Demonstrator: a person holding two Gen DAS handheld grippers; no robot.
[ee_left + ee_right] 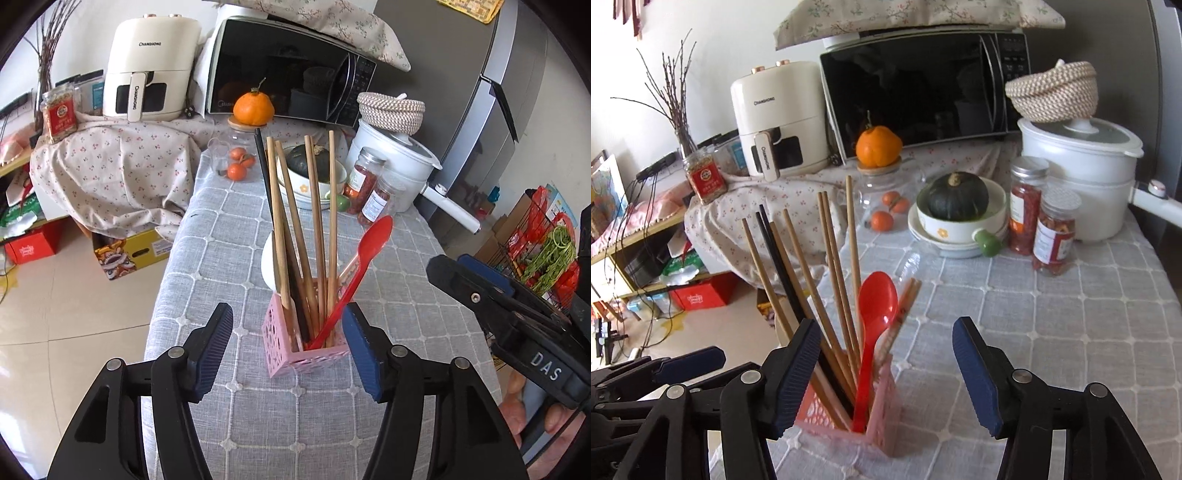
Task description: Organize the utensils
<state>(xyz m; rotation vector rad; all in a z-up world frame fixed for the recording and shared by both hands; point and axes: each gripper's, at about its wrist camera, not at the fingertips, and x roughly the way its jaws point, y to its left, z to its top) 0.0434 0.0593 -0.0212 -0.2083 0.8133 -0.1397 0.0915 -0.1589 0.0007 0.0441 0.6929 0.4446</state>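
A pink lattice utensil holder [291,345] stands on the grey checked tablecloth [236,236]. It holds several wooden chopsticks [312,225], a black chopstick [267,188], a red plastic spoon [354,273] and a white spoon [269,264]. My left gripper [288,350] is open, its fingers on either side of the holder, holding nothing. My right gripper [886,373] is open and empty, just above and behind the holder [849,421]; the red spoon [873,332] and chopsticks [831,266] rise between its fingers. The right gripper also shows at the right of the left wrist view [491,291].
At the table's far end stand a bowl with a dark green squash [956,201], two spice jars [1043,225], a white pot [1082,177] with a woven basket on it, a glass jar with oranges [886,199], a microwave [923,88] and an air fryer [779,114]. Floor drops off left.
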